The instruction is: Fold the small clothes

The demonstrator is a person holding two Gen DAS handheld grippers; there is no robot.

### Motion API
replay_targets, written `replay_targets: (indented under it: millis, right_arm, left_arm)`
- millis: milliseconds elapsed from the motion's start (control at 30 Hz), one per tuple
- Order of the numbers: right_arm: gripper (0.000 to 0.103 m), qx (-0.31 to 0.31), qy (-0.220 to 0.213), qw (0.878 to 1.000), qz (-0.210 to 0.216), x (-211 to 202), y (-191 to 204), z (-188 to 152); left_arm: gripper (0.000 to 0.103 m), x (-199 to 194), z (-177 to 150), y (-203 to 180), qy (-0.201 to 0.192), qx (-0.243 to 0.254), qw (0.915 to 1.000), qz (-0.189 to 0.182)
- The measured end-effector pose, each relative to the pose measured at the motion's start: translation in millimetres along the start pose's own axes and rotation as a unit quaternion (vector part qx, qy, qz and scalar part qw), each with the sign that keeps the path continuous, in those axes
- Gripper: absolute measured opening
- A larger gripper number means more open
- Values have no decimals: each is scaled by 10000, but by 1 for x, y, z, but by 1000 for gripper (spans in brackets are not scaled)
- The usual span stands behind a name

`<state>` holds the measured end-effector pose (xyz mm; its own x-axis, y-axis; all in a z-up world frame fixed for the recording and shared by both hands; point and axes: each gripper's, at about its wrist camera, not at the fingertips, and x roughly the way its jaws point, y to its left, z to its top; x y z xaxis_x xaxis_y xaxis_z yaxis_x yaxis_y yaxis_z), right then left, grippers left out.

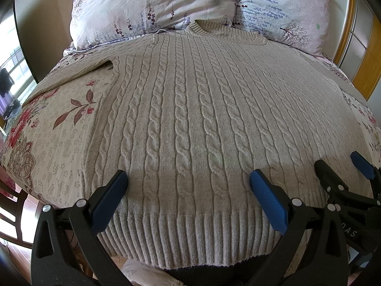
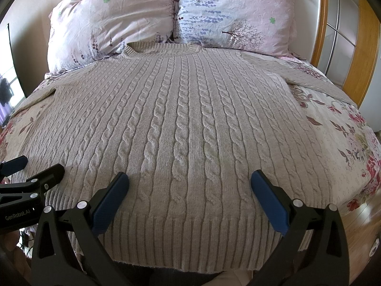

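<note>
A beige cable-knit sweater (image 1: 190, 109) lies flat on the bed, collar toward the pillows, ribbed hem nearest me; it also fills the right wrist view (image 2: 181, 124). Its sleeves spread out to the left (image 1: 78, 69) and right (image 2: 309, 76). My left gripper (image 1: 188, 188) is open and empty, hovering just above the hem at its left half. My right gripper (image 2: 189, 188) is open and empty above the hem's right half. Each gripper shows at the edge of the other's view, the right one (image 1: 343, 166) and the left one (image 2: 35, 166).
The floral bedspread (image 1: 47, 128) shows on both sides of the sweater. Two floral pillows (image 2: 114, 21) (image 2: 238, 14) stand at the head. A wooden-framed door (image 2: 345, 35) is at the right. A chair (image 1: 14, 205) stands at the bed's left.
</note>
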<state>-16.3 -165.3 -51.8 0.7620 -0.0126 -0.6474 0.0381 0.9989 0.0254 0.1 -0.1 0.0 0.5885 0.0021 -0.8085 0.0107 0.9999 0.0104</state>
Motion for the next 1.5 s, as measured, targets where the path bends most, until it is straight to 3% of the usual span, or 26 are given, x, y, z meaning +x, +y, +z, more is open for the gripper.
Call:
replay_targets:
  millis: [500, 867, 967, 1133, 1233, 1367, 1500]
  right_arm:
    - [102, -241, 173, 9994, 187, 3, -3, 5]
    - [102, -743, 199, 9939, 790, 8, -13, 12]
    - [102, -575, 303, 9914, 1134, 12, -26, 23]
    - [101, 646, 208, 9903, 1216, 20, -91, 64]
    - [88, 1577, 110, 9818, 1048, 30, -148, 89]
    - [62, 2866, 208, 9549, 749, 55, -228, 115]
    - [53, 3769, 338, 9236, 611, 77, -276, 119]
  left_arm:
    - [101, 3, 6, 0, 229, 98, 9997, -42]
    - [101, 11, 22, 0, 766, 335, 9964, -113]
    - [101, 11, 32, -1, 742, 448, 9961, -150]
    - [101, 5, 67, 3, 188, 516, 9985, -38]
    - [101, 5, 94, 6, -79, 487, 9988, -10]
    - [101, 13, 128, 8, -327, 477, 9983, -78]
    - [101, 28, 158, 10, -395, 392, 9980, -294]
